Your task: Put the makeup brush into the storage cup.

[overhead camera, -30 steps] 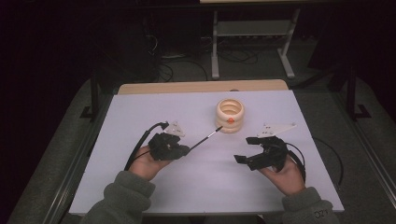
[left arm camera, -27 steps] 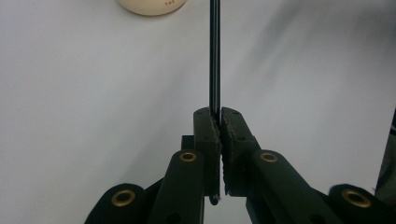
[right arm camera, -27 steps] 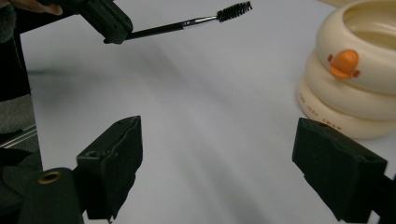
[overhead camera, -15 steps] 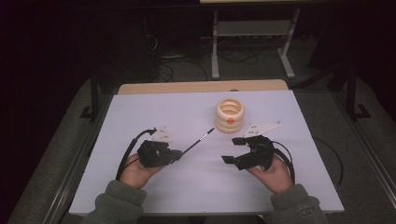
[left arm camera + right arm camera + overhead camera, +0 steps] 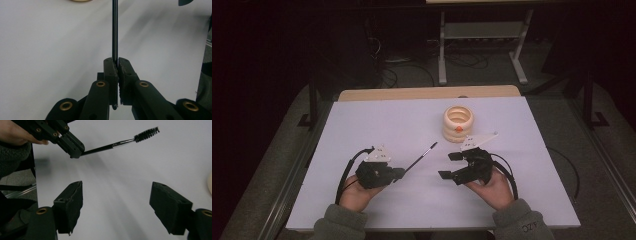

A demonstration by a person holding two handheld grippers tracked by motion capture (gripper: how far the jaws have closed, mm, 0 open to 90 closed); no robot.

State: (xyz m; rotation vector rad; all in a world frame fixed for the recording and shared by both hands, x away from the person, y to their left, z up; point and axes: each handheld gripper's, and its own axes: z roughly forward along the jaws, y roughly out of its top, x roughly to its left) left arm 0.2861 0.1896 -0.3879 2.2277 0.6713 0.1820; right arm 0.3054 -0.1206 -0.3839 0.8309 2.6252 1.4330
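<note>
A thin black brush [image 5: 419,157] with a spiral bristle tip [image 5: 146,133] sticks out level from my left gripper [image 5: 399,173], which is shut on its handle [image 5: 115,30]. The pads [image 5: 110,71] press on the stem from both sides. My right gripper [image 5: 451,165] is a little to the right, pointing left toward the brush. Its jaws stand apart and have just been closing, with nothing between them [image 5: 117,188]. A cream ribbed ring holder [image 5: 458,122] with an orange dot stands behind the right gripper.
The white sheet [image 5: 377,125] covers the table, with a wooden strip [image 5: 427,93] at its far edge. Metal frame legs [image 5: 442,45] and cables lie on the dark floor beyond. A black cable [image 5: 569,170] trails off to the right.
Both hands have drawn back toward the table's near edge, away from the cream holder. The right gripper also shifted left. The brush has travelled with the left gripper.
</note>
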